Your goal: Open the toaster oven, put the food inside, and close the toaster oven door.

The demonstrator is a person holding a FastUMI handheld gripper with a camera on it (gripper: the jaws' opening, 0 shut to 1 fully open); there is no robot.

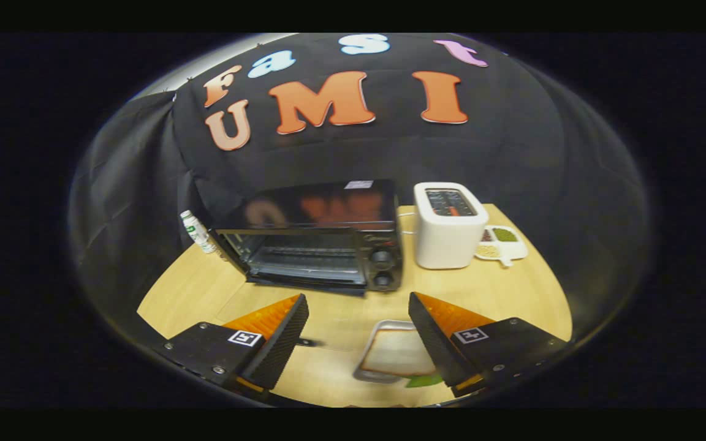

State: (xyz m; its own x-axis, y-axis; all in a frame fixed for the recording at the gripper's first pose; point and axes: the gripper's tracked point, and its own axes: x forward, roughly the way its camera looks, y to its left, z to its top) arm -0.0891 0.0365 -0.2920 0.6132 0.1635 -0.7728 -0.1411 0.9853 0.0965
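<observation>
A black toaster oven (319,236) stands on the wooden table (506,288) beyond my fingers, its door folded down and the wire rack inside showing. Two knobs (382,267) sit on its right panel. A metal tray (393,352) with pale food on it lies on the table between my fingers, close to the right finger (436,340). Something green (423,381) peeks out at the tray's near edge. My gripper (358,340) hangs above the table, open wide, with nothing held between its fingers.
A white pop-up toaster (448,225) stands right of the oven. Behind it lies a small white divided dish (503,242) with grains. A small white bottle (197,231) stands left of the oven by the black cloth wall.
</observation>
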